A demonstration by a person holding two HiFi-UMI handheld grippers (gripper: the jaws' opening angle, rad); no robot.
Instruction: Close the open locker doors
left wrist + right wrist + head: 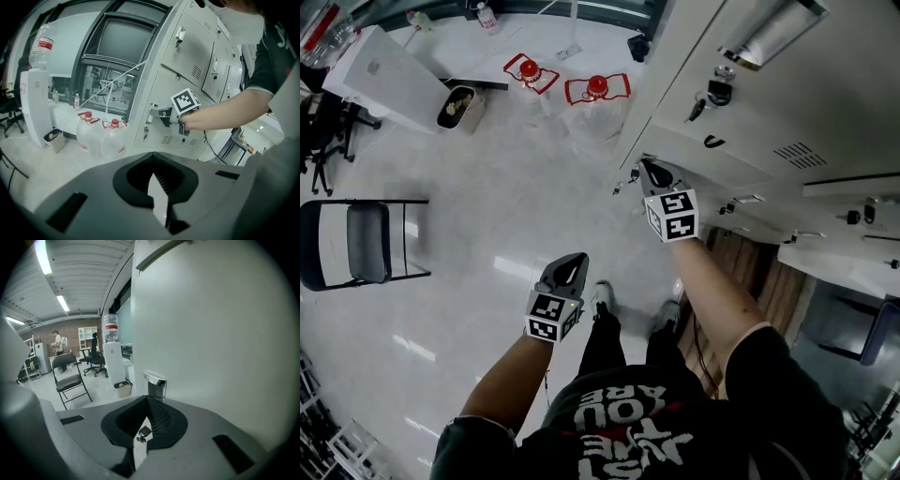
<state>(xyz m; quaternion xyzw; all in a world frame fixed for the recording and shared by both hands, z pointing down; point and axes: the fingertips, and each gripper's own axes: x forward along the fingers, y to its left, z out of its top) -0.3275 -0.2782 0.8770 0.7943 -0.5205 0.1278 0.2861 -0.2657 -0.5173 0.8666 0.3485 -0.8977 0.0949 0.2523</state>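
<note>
1. White block letters are printed on the black shirt (623,427). They are seen upside down in the head view.
2. The words "YOU" and "ARE" can be read there. The other rows are partly cut off, and not enough is shown for them to be read.
3. A red label is wrapped round the clear bottle (41,44), but its print is too small to be read.

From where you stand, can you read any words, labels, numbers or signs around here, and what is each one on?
"YOU ARE": on the person's black shirt, upside down in the head view; the lines under it seem to read "JUST THE", partly cut off.
Bottle label: red, too blurred to read.
Cubes on the left gripper and right gripper: black-and-white square patterns, no words.
Lockers: no readable numbers.
</note>
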